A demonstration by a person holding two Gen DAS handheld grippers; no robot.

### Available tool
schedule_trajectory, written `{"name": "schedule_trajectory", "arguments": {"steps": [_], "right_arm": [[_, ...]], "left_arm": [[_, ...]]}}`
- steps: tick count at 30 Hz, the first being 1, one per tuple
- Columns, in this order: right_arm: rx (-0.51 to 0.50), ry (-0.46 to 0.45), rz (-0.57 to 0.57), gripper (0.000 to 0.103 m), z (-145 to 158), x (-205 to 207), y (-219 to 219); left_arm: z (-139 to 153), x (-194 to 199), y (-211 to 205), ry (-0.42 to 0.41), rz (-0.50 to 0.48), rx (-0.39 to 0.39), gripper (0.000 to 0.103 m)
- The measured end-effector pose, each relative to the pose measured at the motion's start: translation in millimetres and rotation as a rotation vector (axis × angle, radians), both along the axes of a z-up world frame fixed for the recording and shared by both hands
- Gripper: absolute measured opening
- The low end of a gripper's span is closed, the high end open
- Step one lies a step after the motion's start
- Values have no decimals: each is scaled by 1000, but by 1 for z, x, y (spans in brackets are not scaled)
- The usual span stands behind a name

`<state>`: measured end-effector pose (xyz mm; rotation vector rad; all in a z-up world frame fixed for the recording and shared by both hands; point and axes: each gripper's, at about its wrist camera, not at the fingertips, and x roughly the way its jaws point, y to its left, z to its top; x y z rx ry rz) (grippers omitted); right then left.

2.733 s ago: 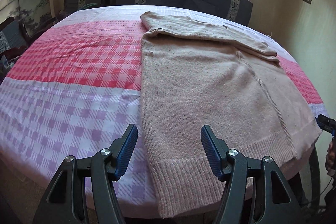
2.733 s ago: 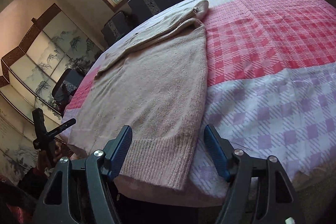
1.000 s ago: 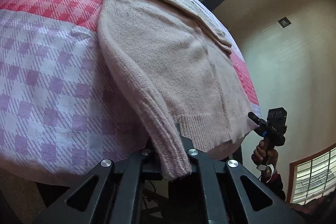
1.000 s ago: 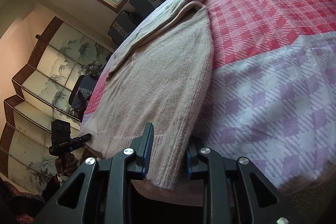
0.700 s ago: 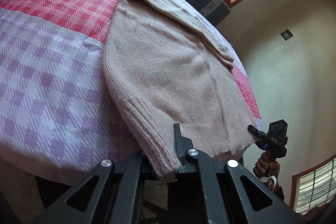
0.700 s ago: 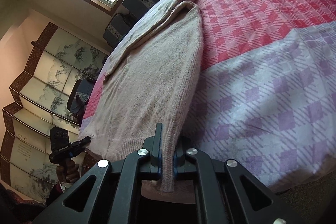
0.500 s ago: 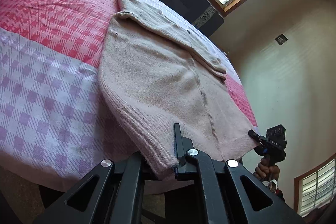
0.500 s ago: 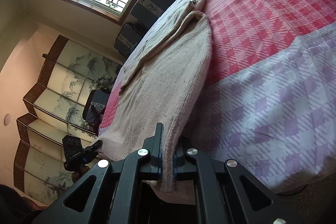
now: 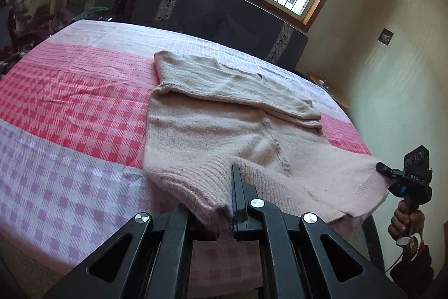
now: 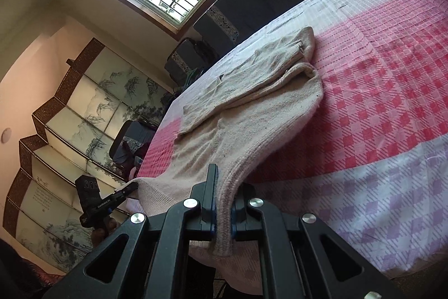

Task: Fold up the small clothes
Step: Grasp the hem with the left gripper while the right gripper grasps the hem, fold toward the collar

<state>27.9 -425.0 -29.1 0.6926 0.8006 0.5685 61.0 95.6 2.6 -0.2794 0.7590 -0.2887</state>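
left tongs (image 9: 224, 212) pads buried in sweater (image 9: 212, 128) hem

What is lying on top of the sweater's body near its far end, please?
A folded sleeve lies across the beige sweater. Whatever lies beneath the sleeve, and the checked sheet under the sweater, is covered.

A table (image 9: 70, 131) draped in a pink, red and lilac checked cloth (image 10: 392, 108) bears a beige sweater (image 9: 212, 128) lying on it.
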Motion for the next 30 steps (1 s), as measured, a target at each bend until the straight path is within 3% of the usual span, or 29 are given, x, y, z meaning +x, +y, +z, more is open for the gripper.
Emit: {"name": "schedule_trajectory", "arguments": {"steps": [3,8,18,23,30], "right_arm": [[-9,-15,-5,6,10,7,2],[-32,-42,1,6,27,20,8],[-63,-60,-19,6,44,58,9],[-73,-64,-35,6,49,95,7],[-75,-36,-62,6,38,154,7]], "left_arm": [[9,3,-11,-68,20,99,5],[16,11,-24,-137,28,193,5],[28,47,-13,-123,48,137,5],[32,81,-2,-92,88,67,5],[24,137,-1,-67,139,69,5]]}}
